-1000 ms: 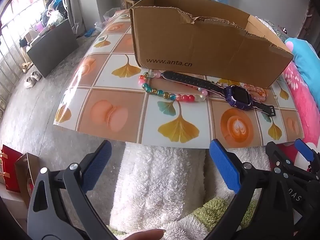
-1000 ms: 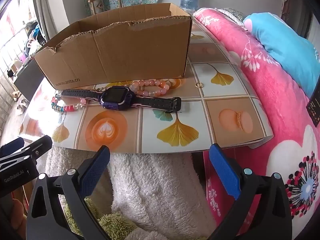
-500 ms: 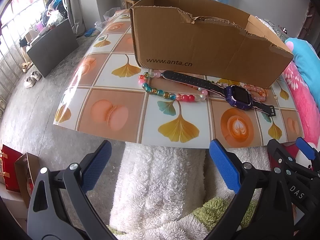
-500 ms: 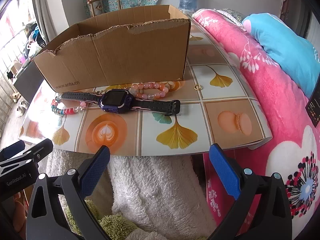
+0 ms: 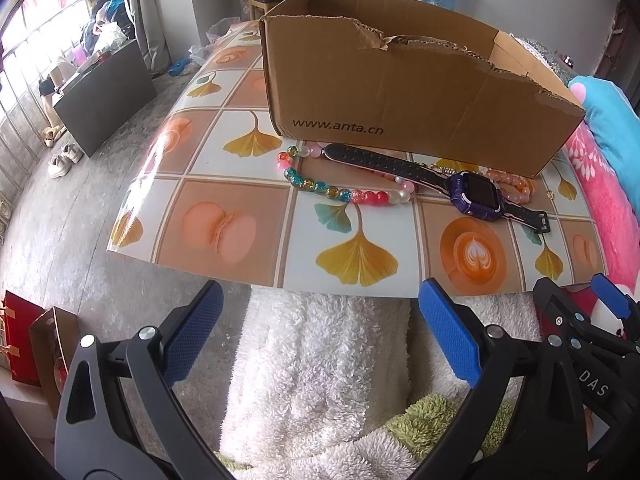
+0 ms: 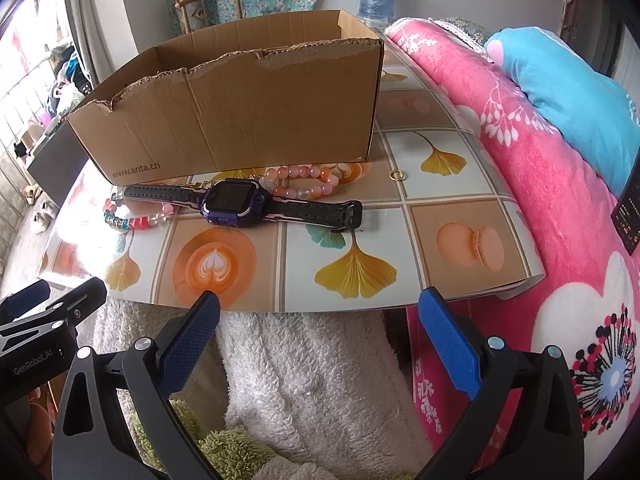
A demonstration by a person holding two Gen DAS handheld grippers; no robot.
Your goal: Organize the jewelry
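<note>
Lying beside the pink bracelet (image 6: 300, 184), a small gold ring (image 6: 397, 175) is seen only from the right wrist. "www.anta.cn" is printed on the cardboard box (image 5: 400, 92). Both grippers, left (image 5: 316, 336) and right (image 6: 318, 334), are held wide open and empty before the mat (image 6: 460, 276); the purple watch (image 6: 236, 202) is laid below the box.

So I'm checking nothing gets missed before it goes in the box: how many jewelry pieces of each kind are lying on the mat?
Watch: 1
Bead bracelets: 2, multicolour and pink
Small gold ring: 1
Total: 4, all in front of the cardboard box.
</note>
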